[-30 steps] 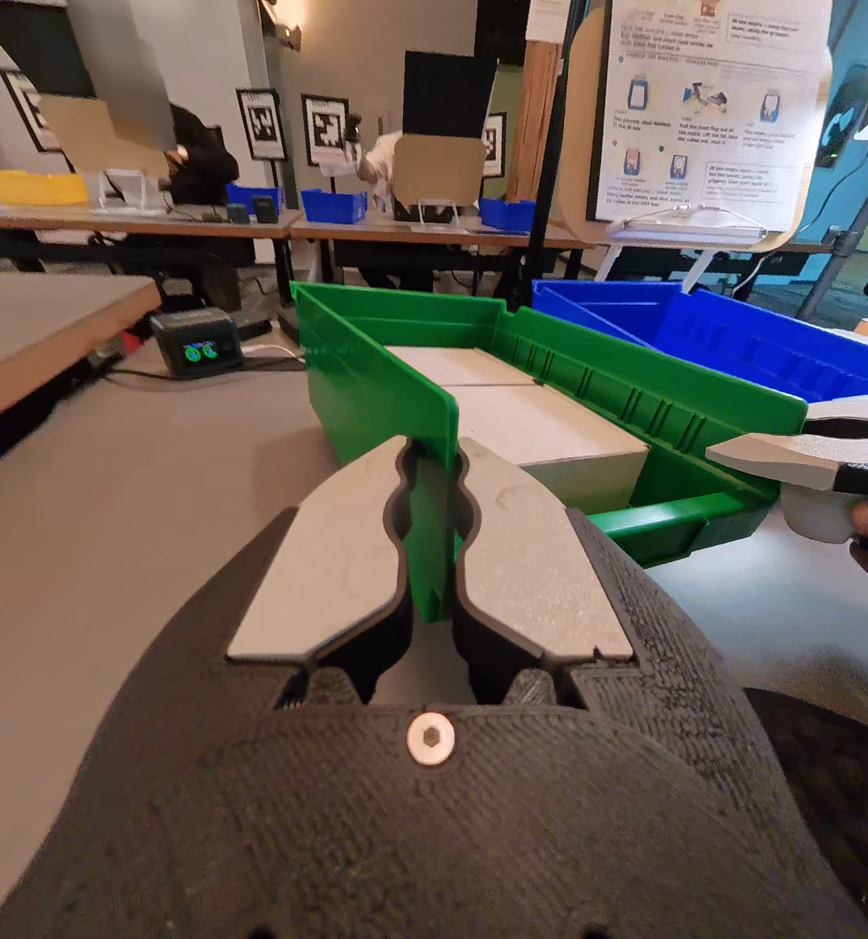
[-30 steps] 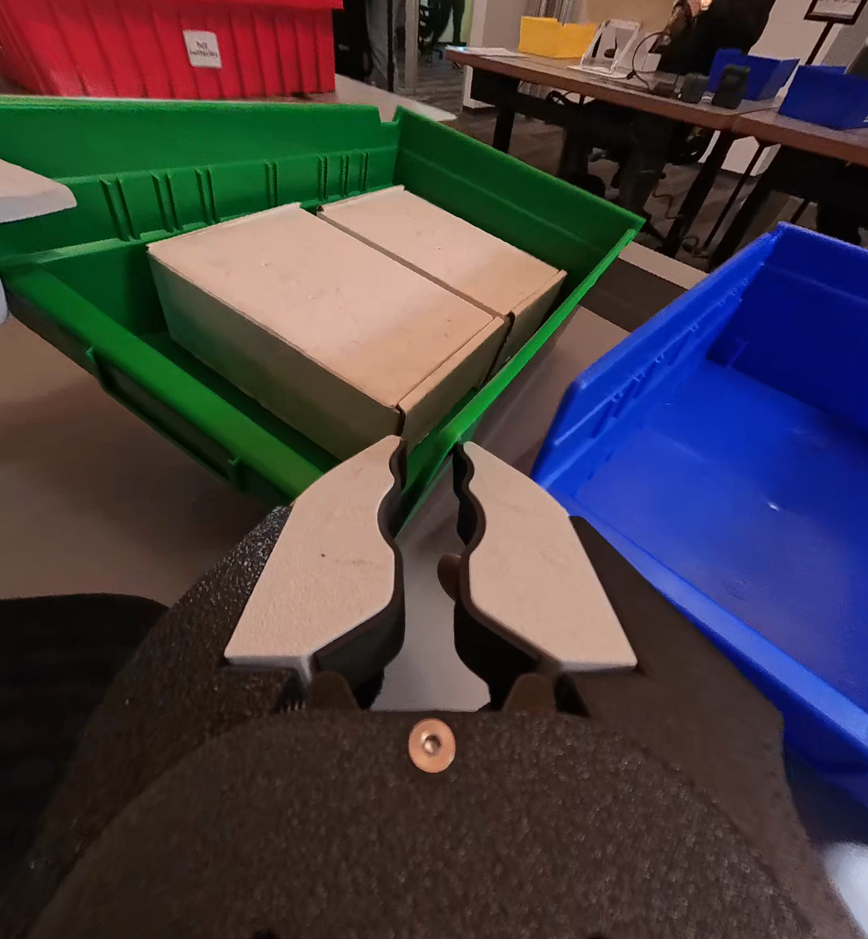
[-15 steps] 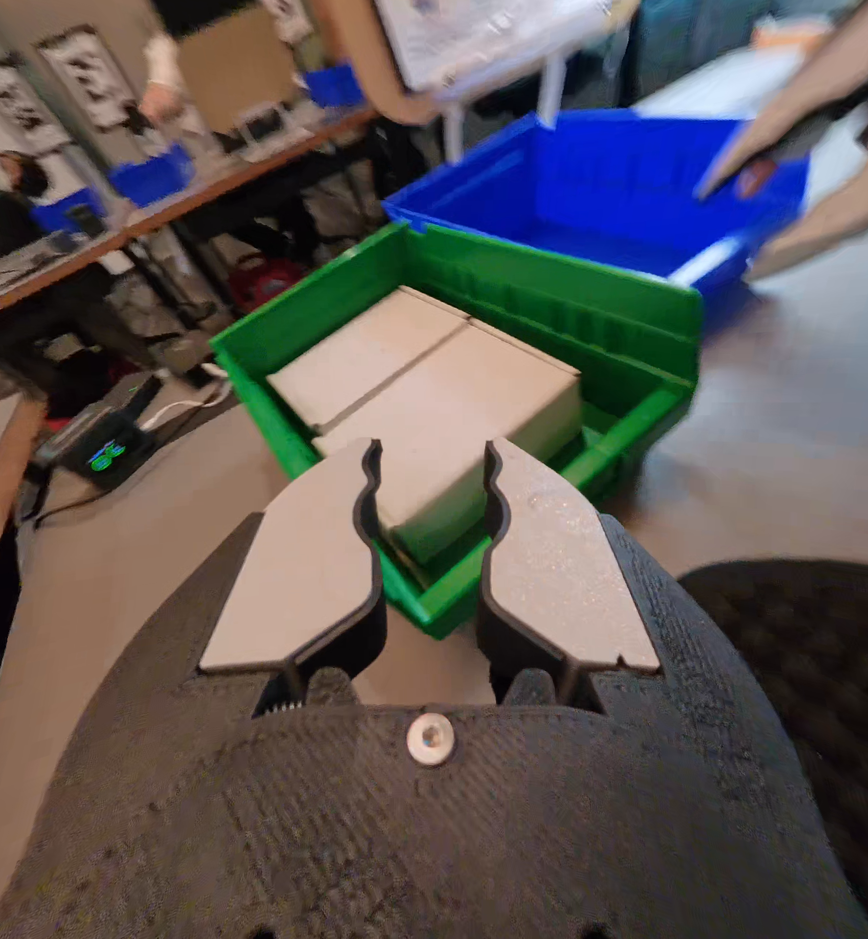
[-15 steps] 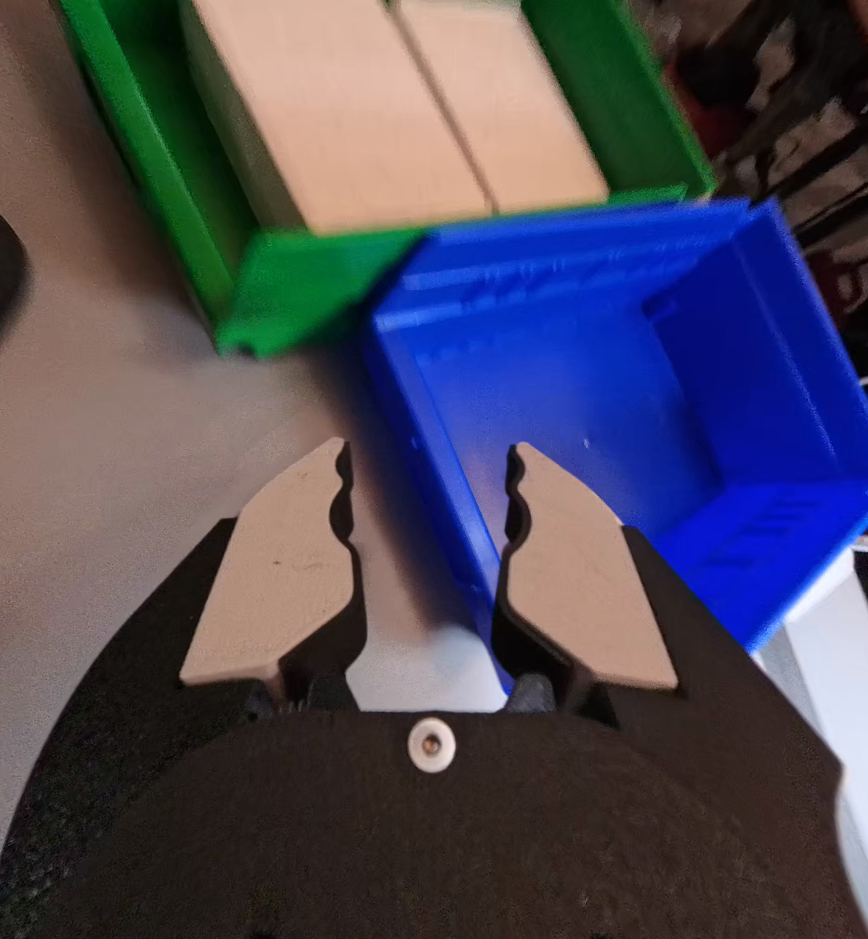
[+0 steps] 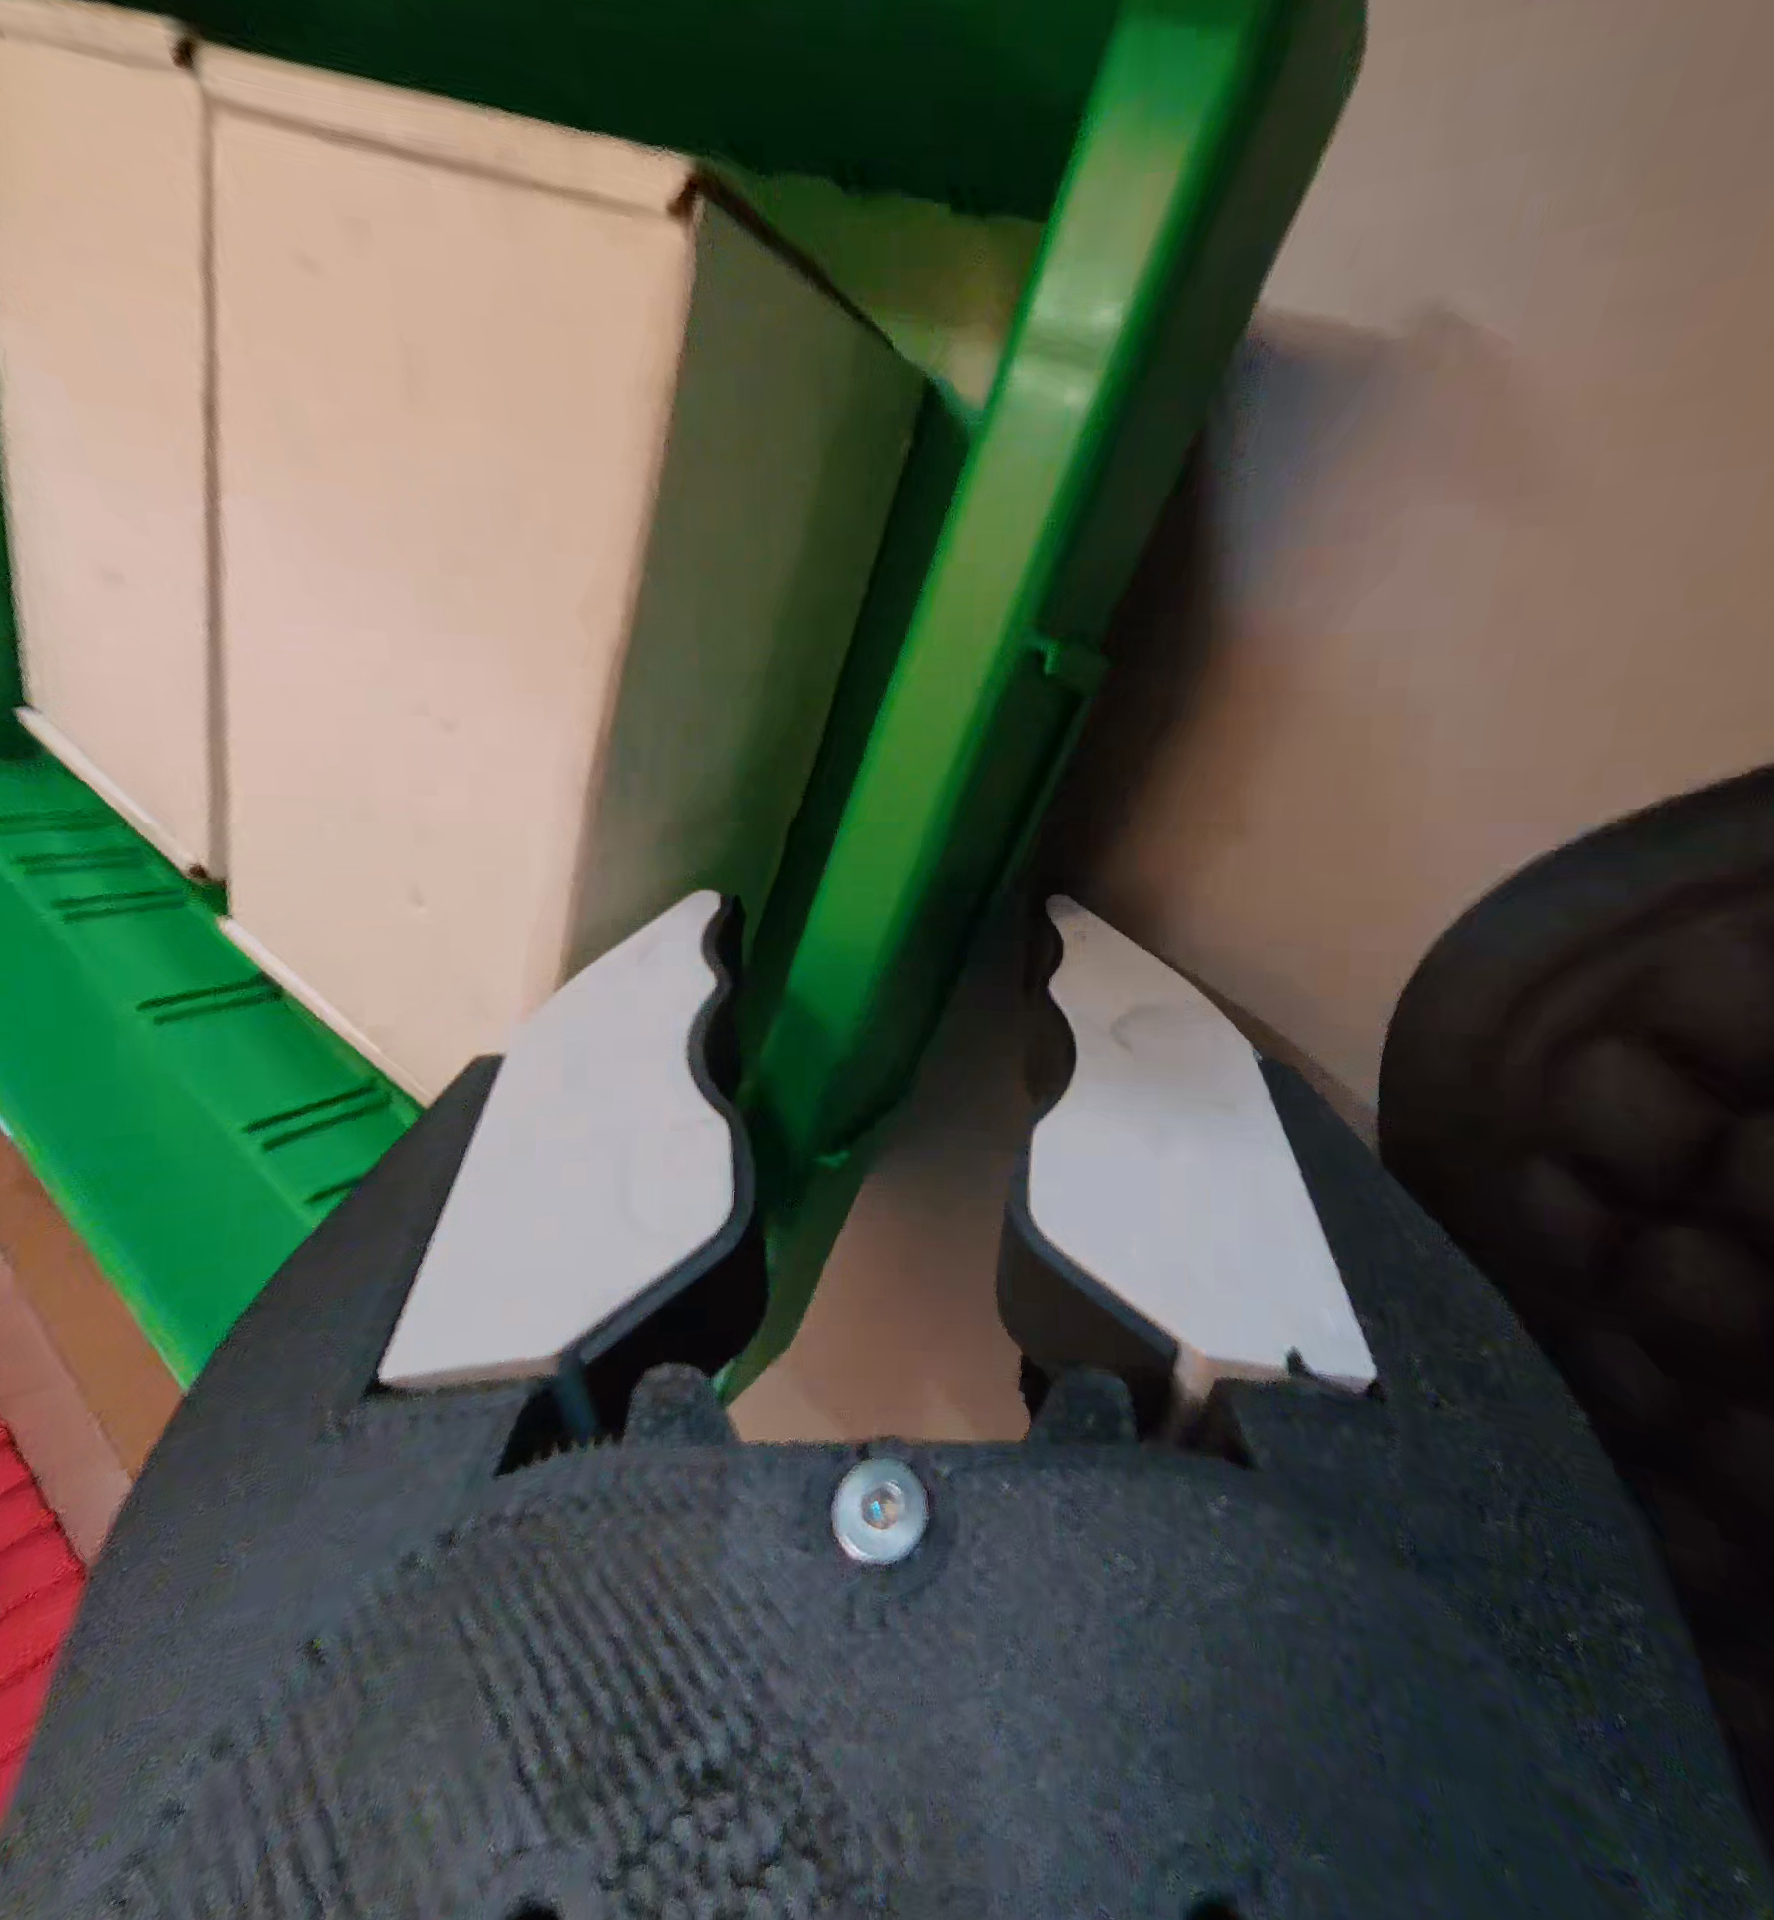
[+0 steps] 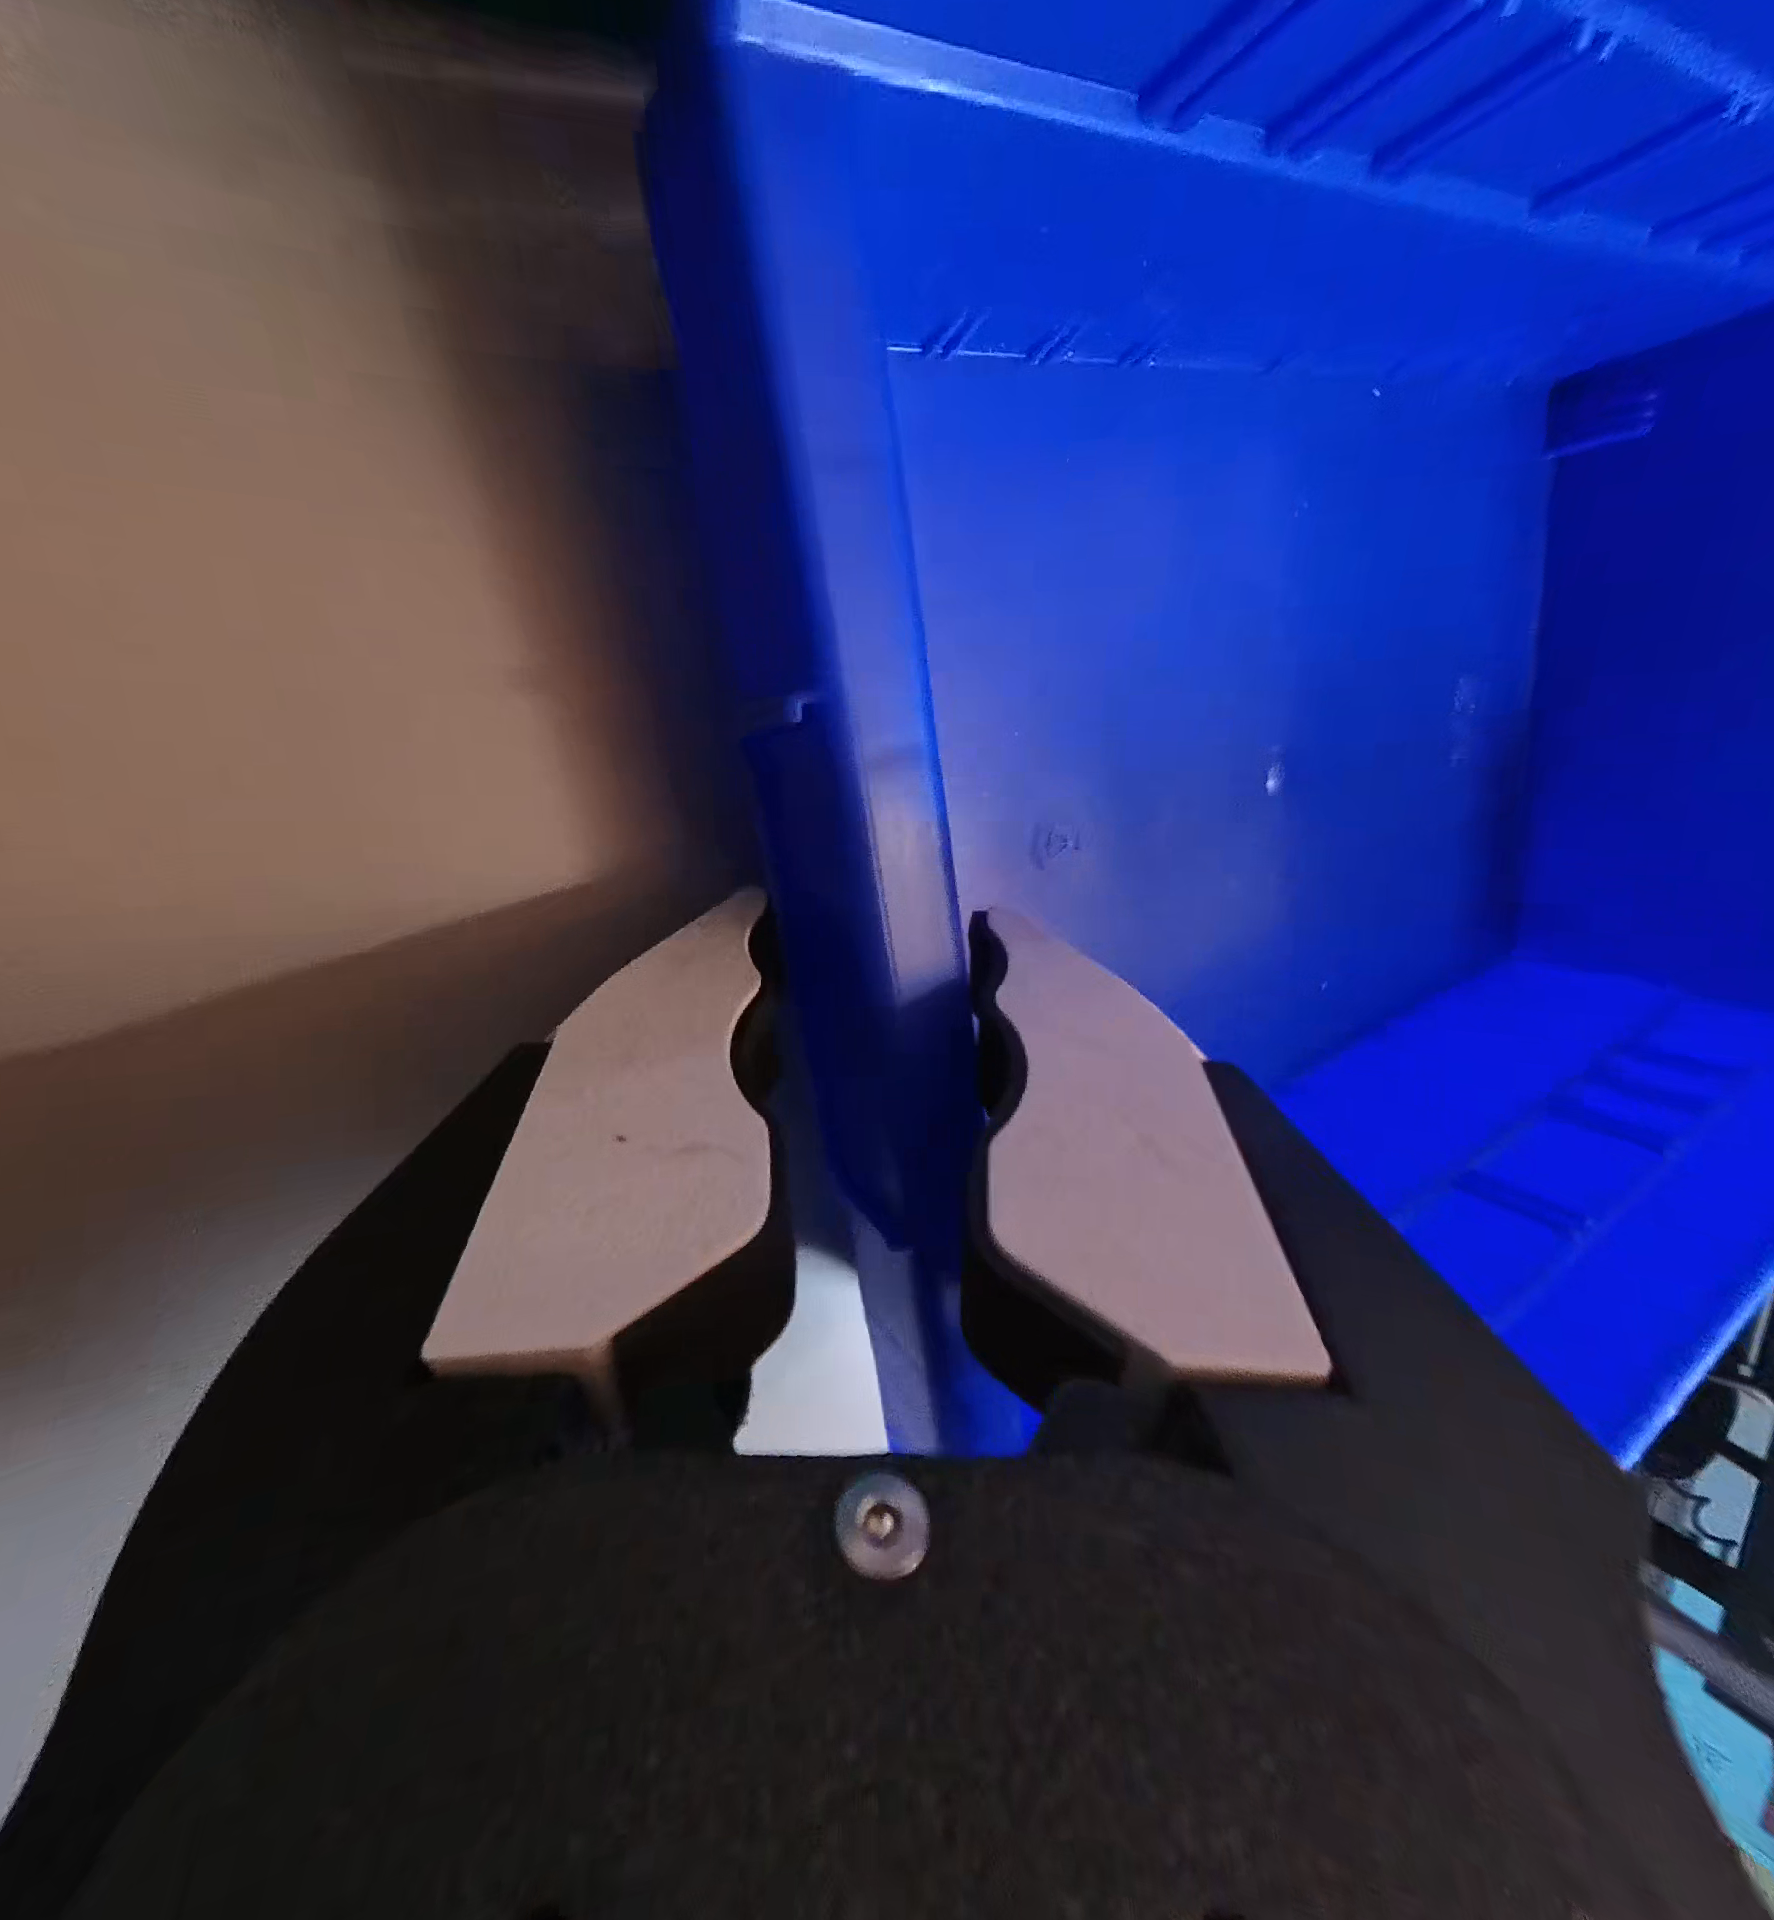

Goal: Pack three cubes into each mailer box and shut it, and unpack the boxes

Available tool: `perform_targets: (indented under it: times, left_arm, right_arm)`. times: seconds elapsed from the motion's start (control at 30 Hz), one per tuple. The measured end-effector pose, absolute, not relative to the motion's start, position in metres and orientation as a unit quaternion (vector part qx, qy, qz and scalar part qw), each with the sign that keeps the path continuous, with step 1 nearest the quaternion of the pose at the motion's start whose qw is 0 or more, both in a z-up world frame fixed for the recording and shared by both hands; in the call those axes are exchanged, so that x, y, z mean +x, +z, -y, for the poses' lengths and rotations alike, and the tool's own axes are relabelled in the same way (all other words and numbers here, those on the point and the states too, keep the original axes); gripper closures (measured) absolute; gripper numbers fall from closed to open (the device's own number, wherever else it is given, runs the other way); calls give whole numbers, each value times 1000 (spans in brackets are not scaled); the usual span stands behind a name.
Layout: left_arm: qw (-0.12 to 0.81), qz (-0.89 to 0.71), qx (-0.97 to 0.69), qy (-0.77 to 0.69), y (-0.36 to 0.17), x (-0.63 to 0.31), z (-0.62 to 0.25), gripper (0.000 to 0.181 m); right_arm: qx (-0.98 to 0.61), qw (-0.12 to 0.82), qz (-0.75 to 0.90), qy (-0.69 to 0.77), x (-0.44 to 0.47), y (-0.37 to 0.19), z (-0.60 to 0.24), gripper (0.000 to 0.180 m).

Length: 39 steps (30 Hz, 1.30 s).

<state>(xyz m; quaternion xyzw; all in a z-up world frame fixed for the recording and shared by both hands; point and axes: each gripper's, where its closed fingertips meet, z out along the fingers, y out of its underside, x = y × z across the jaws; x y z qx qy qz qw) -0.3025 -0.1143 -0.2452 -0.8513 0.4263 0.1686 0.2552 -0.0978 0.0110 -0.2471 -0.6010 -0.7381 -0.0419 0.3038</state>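
The left tool (image 5: 888, 925) stands spread astride the front wall of the green bin (image 5: 976, 582), its left finger (image 5: 592, 1143) inside by the wall, the right one outside over the tan worktop (image 5: 1485, 468). Beyond, two closed mailer boxes (image 5: 426, 520) lie side by side in that bin. The right tool (image 6: 867, 935) straddles the wall of the blue bin (image 6: 1226, 623); its fingers lie close on either side, but whether they pinch it cannot be told.
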Motion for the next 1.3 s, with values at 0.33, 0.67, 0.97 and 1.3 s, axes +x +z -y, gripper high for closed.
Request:
perform_targets:
  times: [0.33, 0.67, 0.97, 1.3]
  left_arm:
    - [260, -477, -812, 213, -248, -280, 92, 149]
    - [267, -494, -805, 191, -249, -248, 58, 151]
    - [262, -490, -812, 181, -250, -253, 24, 151]
    - [301, -449, -817, 201, -249, -280, -15, 148]
  right_arm:
    - [-656, 300, 689, -69, 16, -247, 8, 147]
    - [-700, 282, 647, -108, 119, -248, -22, 147]
    - [-717, 279, 627, -121, 142, -248, -67, 146]
    - [-722, 452, 525, -1, 110, -190, -49, 132]
